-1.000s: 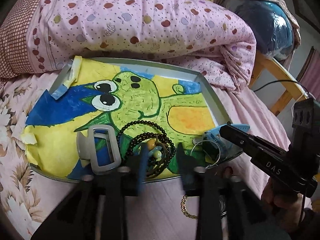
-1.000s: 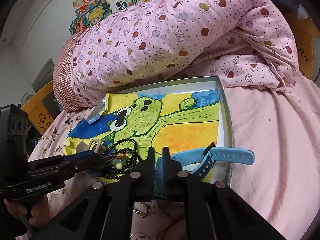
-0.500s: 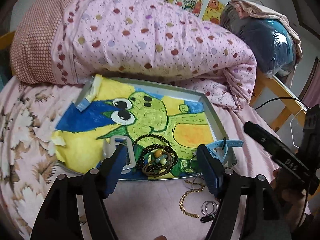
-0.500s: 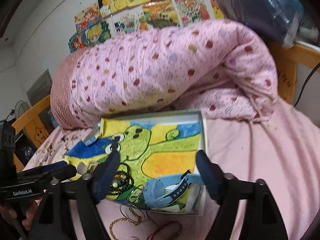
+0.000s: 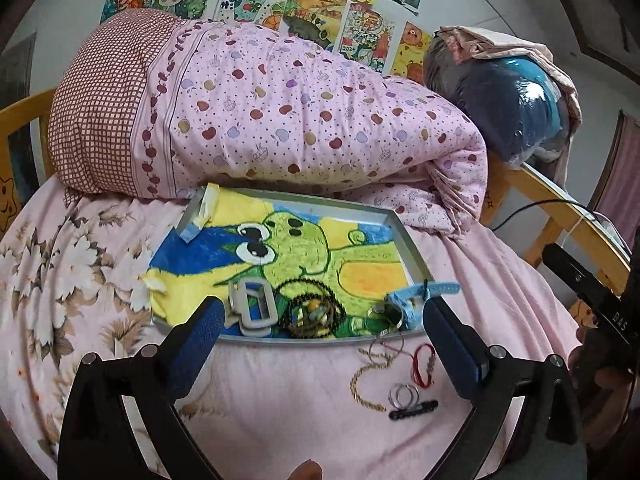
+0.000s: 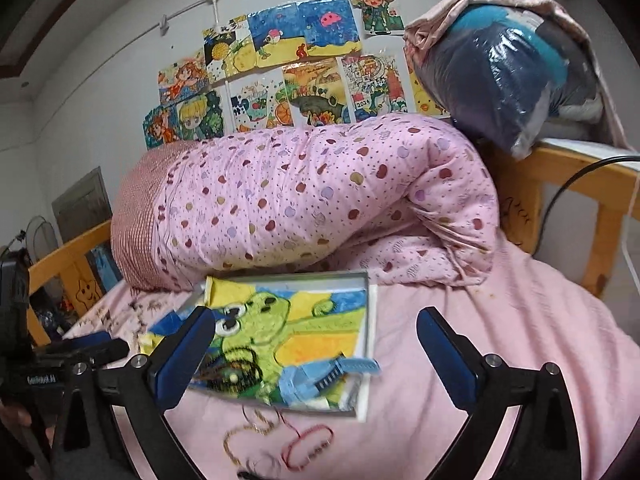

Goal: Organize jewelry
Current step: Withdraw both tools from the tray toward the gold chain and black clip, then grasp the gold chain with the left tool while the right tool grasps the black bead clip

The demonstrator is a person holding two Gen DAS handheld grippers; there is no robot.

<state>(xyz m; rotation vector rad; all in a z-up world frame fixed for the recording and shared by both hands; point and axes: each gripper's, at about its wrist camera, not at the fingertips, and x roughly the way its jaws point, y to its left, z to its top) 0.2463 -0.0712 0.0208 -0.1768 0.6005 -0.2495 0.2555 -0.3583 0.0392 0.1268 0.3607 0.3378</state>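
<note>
A metal tray (image 5: 412,252) lined with a frog drawing lies on the pink bed. In it rest a grey buckle (image 5: 254,306), dark bead bracelets (image 5: 314,314) and a light blue watch strap (image 5: 416,296). On the sheet in front lie a gold chain (image 5: 366,380), a red cord bracelet (image 5: 424,364), silver rings (image 5: 404,394) and a black clip (image 5: 414,408). My left gripper (image 5: 322,336) is open, held above the tray's near edge. My right gripper (image 6: 316,354) is open and empty, back from the tray (image 6: 370,340); the strap (image 6: 320,376) and red cord (image 6: 308,446) show below.
A rolled pink spotted quilt (image 5: 280,120) lies behind the tray. A blue plastic-wrapped bundle (image 5: 516,112) sits on the wooden bed rail (image 5: 560,216) at right, with a black cable. Drawings hang on the wall. Open sheet lies right of the tray (image 6: 500,340).
Both grippers have opened wide and pulled up and back from the tray. The blue watch strap now lies in the tray's near right corner; the loose jewelry on the sheet has come into view.
</note>
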